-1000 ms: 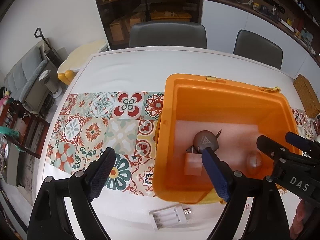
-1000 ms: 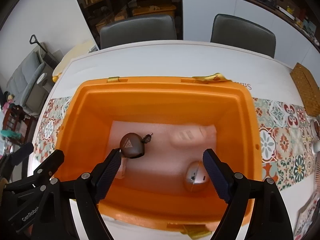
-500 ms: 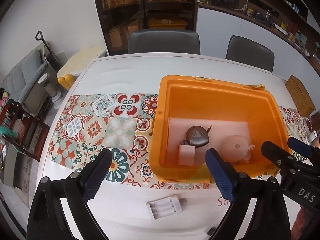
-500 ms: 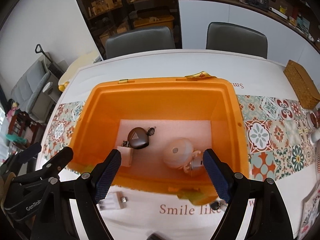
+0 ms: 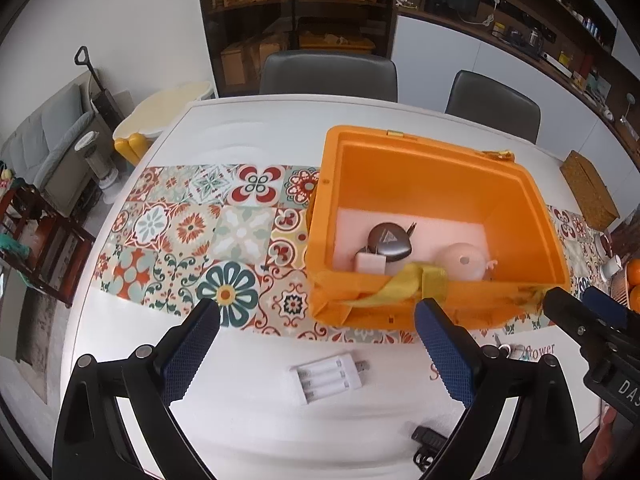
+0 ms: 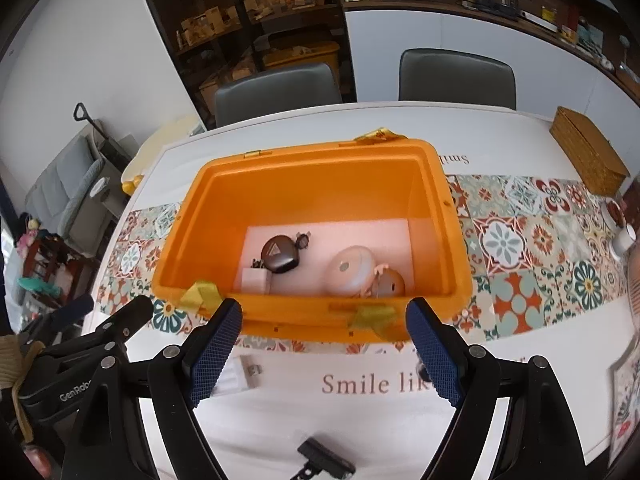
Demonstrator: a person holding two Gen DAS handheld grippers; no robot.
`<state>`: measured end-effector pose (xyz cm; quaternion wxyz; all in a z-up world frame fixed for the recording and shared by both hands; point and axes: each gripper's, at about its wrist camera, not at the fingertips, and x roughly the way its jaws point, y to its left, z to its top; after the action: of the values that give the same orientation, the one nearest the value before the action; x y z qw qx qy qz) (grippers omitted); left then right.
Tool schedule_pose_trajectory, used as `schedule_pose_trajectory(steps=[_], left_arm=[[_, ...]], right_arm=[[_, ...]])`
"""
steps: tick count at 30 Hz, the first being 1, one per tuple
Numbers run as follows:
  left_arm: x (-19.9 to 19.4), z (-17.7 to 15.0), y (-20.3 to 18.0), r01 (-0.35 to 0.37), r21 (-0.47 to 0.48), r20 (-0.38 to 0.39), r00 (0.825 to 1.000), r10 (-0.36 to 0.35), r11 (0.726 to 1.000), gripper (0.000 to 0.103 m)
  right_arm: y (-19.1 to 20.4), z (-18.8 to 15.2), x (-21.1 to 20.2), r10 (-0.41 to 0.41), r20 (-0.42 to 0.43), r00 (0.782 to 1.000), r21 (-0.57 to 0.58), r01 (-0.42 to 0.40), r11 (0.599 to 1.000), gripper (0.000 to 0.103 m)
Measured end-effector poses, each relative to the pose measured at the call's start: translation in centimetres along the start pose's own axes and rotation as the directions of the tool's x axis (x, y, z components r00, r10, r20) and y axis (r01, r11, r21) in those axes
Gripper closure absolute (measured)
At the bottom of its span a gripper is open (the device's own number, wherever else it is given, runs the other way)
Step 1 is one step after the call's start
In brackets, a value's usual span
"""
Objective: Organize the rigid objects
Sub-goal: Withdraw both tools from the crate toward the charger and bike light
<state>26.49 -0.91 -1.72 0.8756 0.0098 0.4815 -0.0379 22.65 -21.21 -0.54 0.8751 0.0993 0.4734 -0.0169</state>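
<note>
An orange bin [image 5: 432, 168] [image 6: 320, 184] stands on the table. Inside lie a dark rounded case [image 5: 390, 240] [image 6: 278, 255], a small white block [image 5: 371, 263] [image 6: 254, 279] and a pale pink round object [image 5: 462, 259] [image 6: 352, 270]. A white battery holder [image 5: 330, 376] [image 6: 240, 376] lies on the table in front of the bin. A small black object [image 5: 428, 440] [image 6: 324, 458] lies nearer the front edge. My left gripper [image 5: 316, 352] is open and empty above the holder. My right gripper [image 6: 322, 354] is open and empty before the bin's front wall.
A patterned tile runner [image 5: 192, 236] crosses the white table [image 5: 256, 132]. A wicker box [image 6: 588, 160] sits at the far right. Two grey chairs [image 5: 328, 72] stand behind the table. Cups [image 6: 624, 240] and oranges [image 5: 634, 276] are at the right edge.
Both grippers have pulled back and up from over the bin. The pink round object has come to rest in the bin. The battery holder and black object have come into view.
</note>
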Motion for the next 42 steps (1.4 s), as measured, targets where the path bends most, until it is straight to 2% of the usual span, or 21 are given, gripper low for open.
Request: schedule_pose_trajectory(steps=[7,15,23,31,42], left_arm=[[-0.6,-1.8,0.5,0.014,-0.006,-0.02,1.0,-0.014,1.0,0.004],[-1.2,-3.1,0.8,0.012,0.041,-0.009,1.0,-0.012,0.999,0.004],[-0.4,-3.9,1.6,0.037,0.082,-0.029,0.999,-0.035,0.996,0.004],[1.0,-5.2,1.9,0.051,0.148,-0.04,0.998,-0.046,0.988,0.004],[3.5,-7.2,1.6,0.091,0.217,-0.114,0.991,-0.067,0.972,0.004]], right_arm=[[0.0,-2.2,-0.6,0.006,-0.02,1.0,0.021,-0.005,1.0,0.019],[0.4,-4.9,-0.9,-0.019,-0.043,0.999,0.066,0.022,0.998,0.019],[0.7,-7.1,-1.5,-0.086,-0.026,0.996,0.148,0.089,0.985,0.019],[1.2,-9.9,-2.0,-0.184,0.041,0.982,0.243,0.169,0.955,0.019],[2.0,-13.2,-0.7,-0.224,0.002,0.975,0.302,0.213,0.929,0.013]])
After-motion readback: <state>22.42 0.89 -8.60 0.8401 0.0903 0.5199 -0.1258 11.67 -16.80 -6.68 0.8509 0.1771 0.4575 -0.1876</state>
